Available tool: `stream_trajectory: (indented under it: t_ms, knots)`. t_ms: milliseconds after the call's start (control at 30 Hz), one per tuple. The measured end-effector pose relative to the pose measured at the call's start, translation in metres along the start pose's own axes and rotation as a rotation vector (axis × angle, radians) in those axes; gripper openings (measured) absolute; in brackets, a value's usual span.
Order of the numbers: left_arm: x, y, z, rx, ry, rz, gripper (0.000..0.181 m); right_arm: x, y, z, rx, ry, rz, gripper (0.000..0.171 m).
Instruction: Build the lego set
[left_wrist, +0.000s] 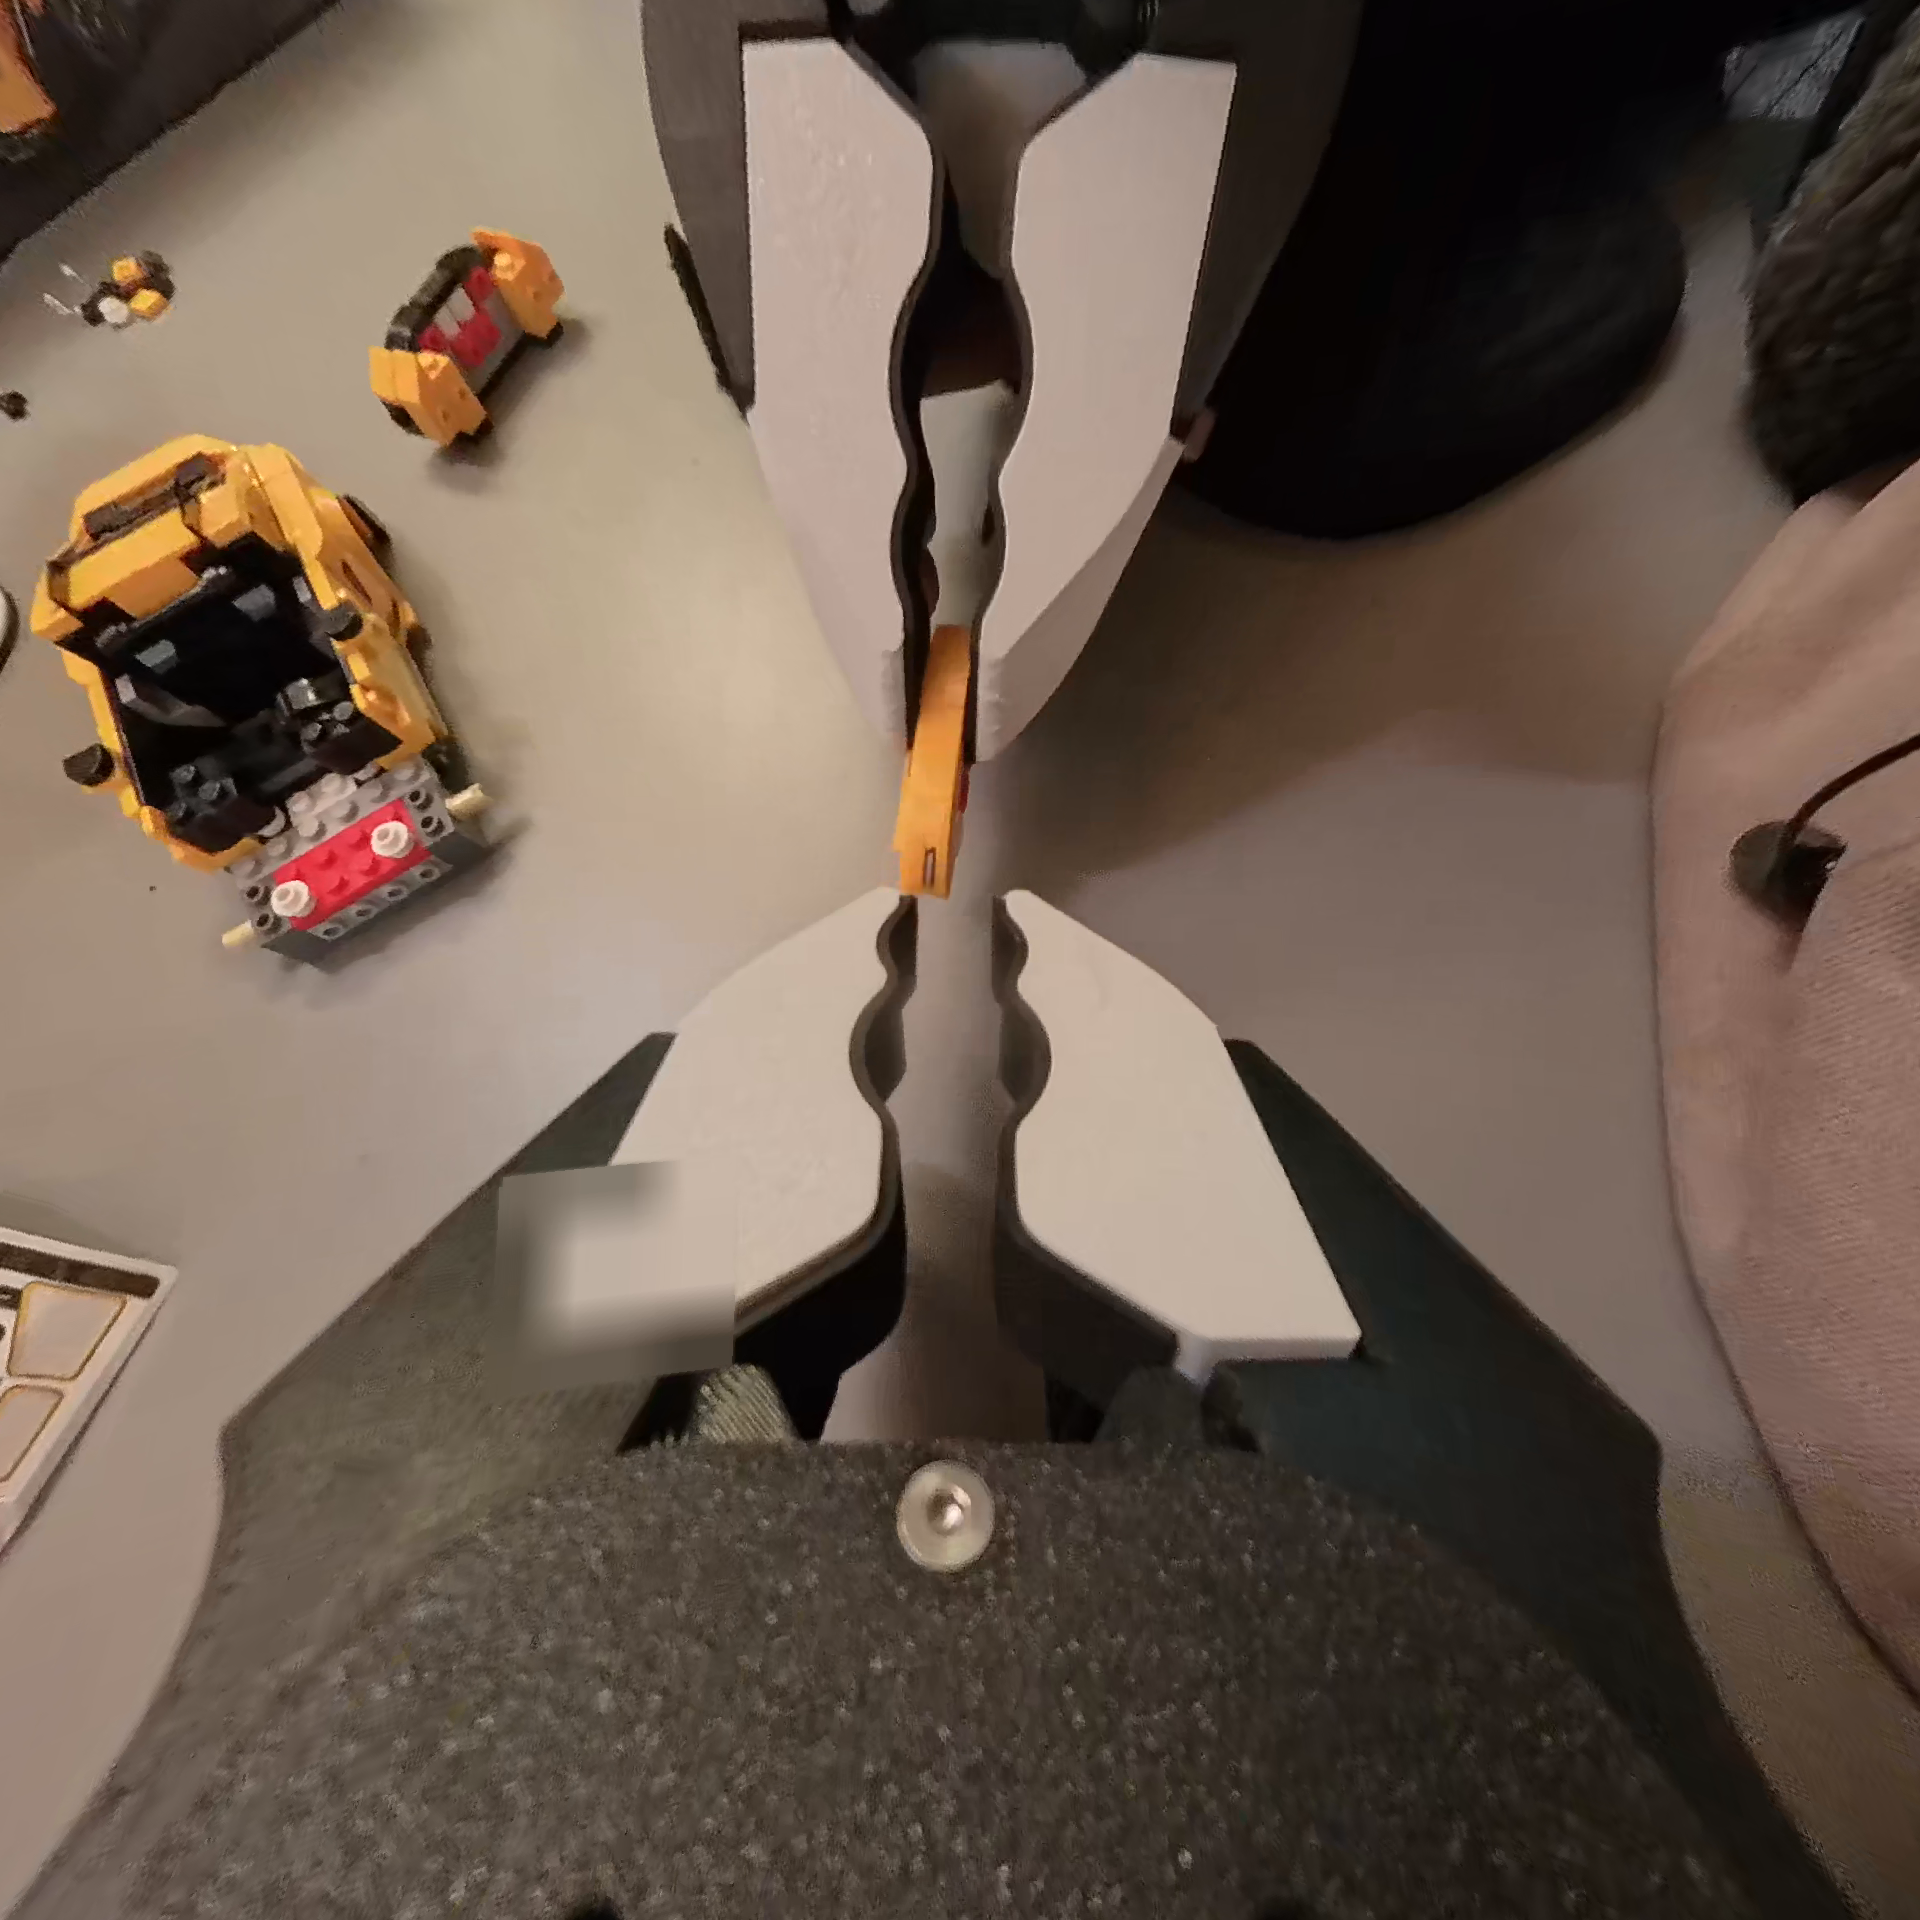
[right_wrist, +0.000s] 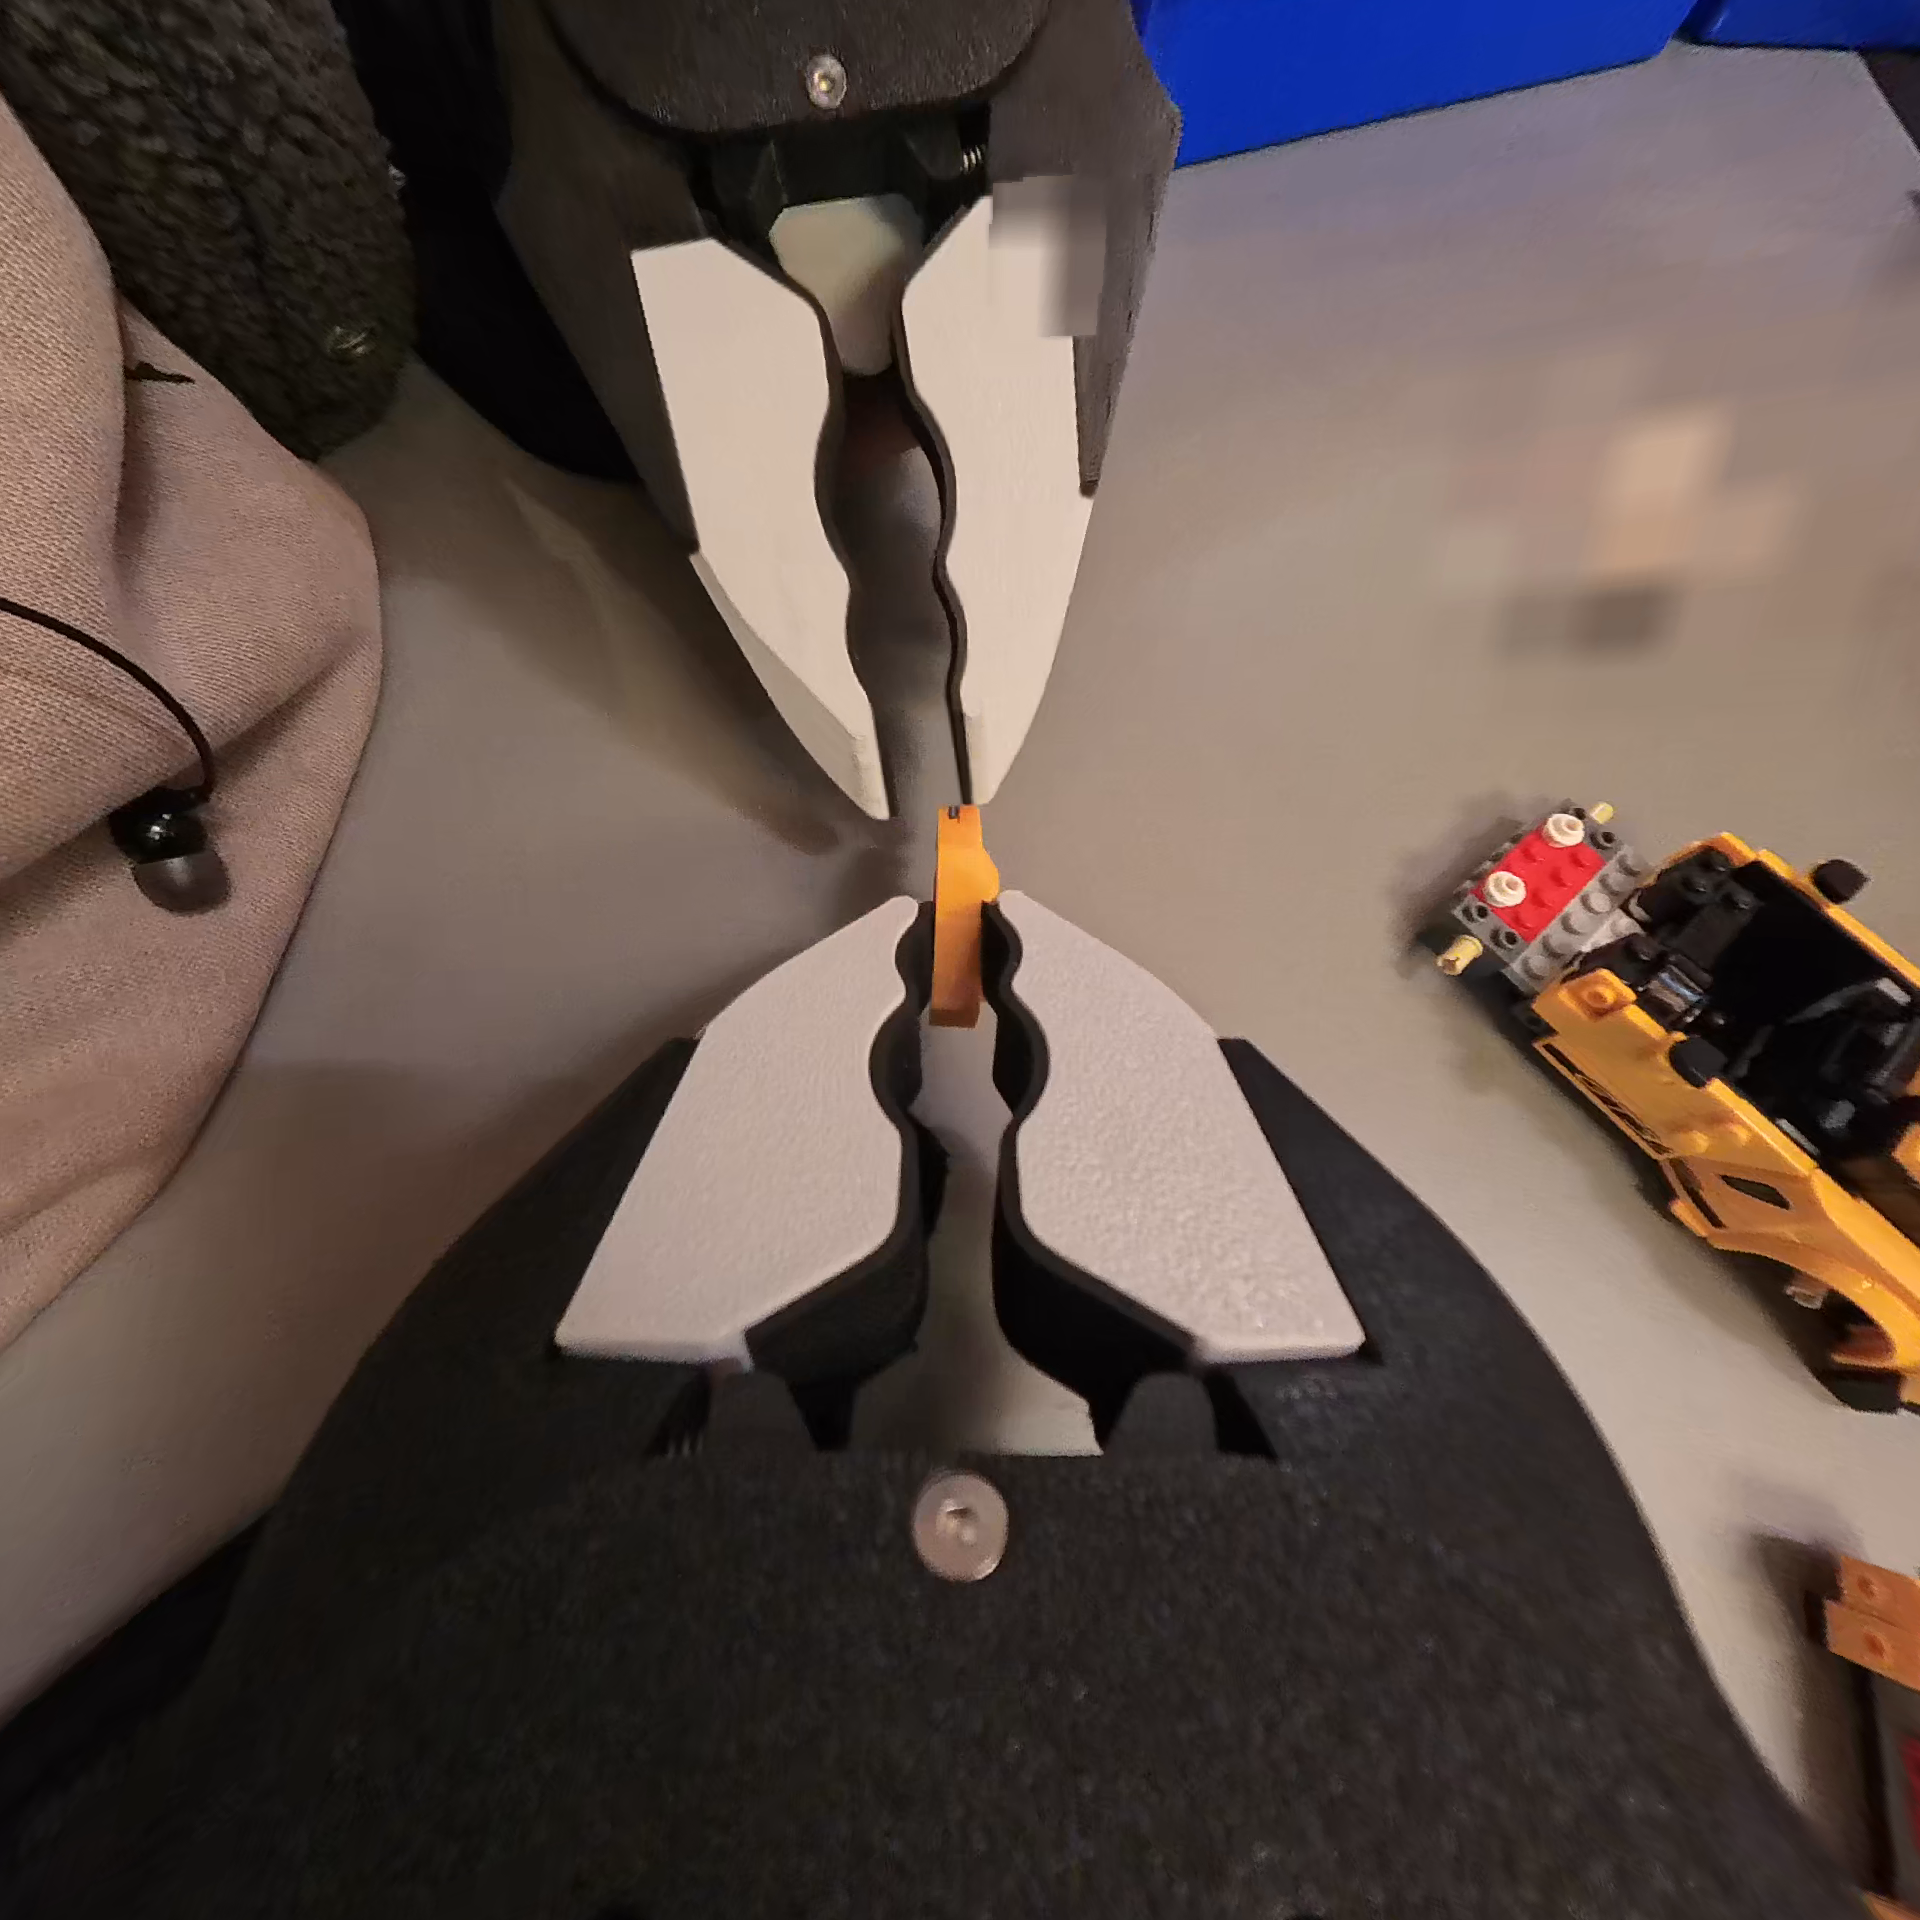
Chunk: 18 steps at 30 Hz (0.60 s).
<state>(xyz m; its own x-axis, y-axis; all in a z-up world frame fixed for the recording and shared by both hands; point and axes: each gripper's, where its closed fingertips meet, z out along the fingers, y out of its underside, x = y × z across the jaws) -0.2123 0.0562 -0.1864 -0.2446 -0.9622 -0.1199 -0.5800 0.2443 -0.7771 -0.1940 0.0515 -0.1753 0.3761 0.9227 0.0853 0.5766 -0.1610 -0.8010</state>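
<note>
My right gripper (right_wrist: 956, 914) is shut on a thin orange lego piece (right_wrist: 961, 873), held edge-on above the grey table (right_wrist: 1299, 623). My left gripper (left_wrist: 948, 909) faces it tip to tip, jaws a narrow gap apart and empty. The free end of the orange piece (left_wrist: 932, 790) sits just at the left fingertips. The right gripper also shows at the top of the left wrist view (left_wrist: 943, 732), and the left gripper at the top of the right wrist view (right_wrist: 928, 805). A part-built yellow and black lego car (left_wrist: 239, 644) with a red and grey rear lies on the table (right_wrist: 1714, 1070).
An orange, black and red sub-assembly (left_wrist: 468, 338) and small loose pieces (left_wrist: 130, 291) lie beyond the car. An instruction booklet (left_wrist: 62, 1340) lies at the left edge. Orange bricks (right_wrist: 1870, 1621) lie at the lower right. A blue bin (right_wrist: 1403, 62) stands behind. A person's beige garment (right_wrist: 156, 727) is close by. Left and right tips are no more than a few centimetres apart.
</note>
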Motion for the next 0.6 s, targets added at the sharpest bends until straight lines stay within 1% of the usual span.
stream_trajectory:
  t_ms: [100, 333, 467, 600]
  knots:
    - [-0.003, 0.009, 0.003, -0.047, -0.012, 0.01, 0.015, -0.001, 0.004, 0.002, -0.028, -0.01, -0.01, 0.009]
    - [0.005, 0.01, 0.013, -0.049, 0.053, 0.01, 0.018, -0.009, 0.016, 0.012, -0.115, -0.077, -0.042, 0.009]
    - [0.009, 0.013, 0.017, -0.072, 0.079, 0.047, 0.012, -0.007, 0.025, 0.012, -0.191, -0.112, -0.074, 0.009]
    - [0.015, 0.009, 0.017, -0.043, 0.105, 0.064, 0.009, -0.001, 0.03, 0.012, -0.257, -0.118, -0.12, 0.014]
